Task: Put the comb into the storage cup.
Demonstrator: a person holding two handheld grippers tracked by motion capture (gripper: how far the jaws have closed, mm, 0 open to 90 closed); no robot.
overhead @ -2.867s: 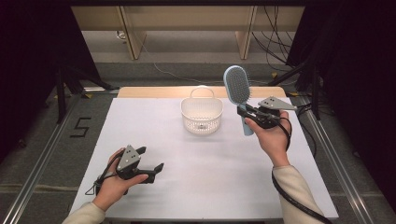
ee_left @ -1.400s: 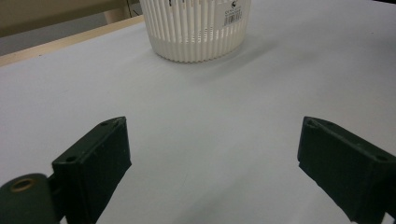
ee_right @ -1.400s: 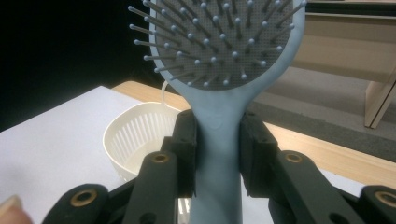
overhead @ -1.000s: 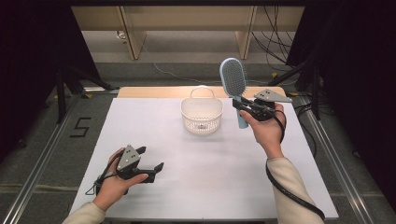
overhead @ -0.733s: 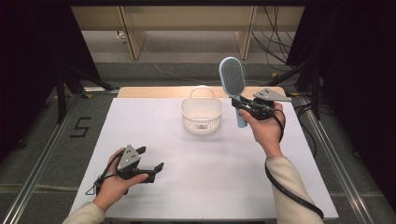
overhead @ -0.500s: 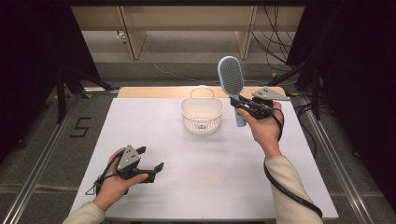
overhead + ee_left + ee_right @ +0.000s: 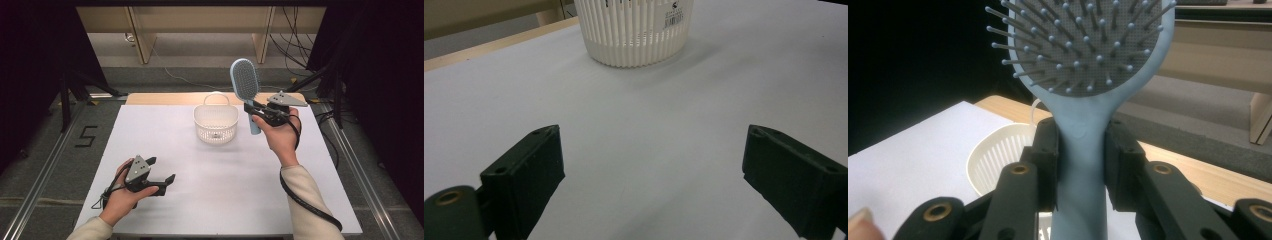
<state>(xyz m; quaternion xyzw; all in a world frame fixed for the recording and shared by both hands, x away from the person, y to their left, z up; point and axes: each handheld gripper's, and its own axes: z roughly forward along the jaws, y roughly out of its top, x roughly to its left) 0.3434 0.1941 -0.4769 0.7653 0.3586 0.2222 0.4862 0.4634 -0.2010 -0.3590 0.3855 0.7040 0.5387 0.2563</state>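
Our right gripper (image 7: 253,111) clamps the handle of the blue hairbrush (image 7: 245,83), head upright above it. Just left and below stands the white basket (image 7: 215,123). Our left gripper (image 7: 161,170) rests open, well apart.

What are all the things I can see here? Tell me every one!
Hairbrush: one, light blue with grey bristle pad, held upright in the air beside the basket, handle between the right claw's jaws.
Basket: one, white, slatted, with a thin handle, far middle of the table.
Table: one, white top with a wooden far edge.
Number five: one, black, on the floor left of the table.
Left claw: one, black with a grey plate, open, resting low on the near left of the table, in the left hand.
Right claw: one, black, shut on the hairbrush, in the right hand.
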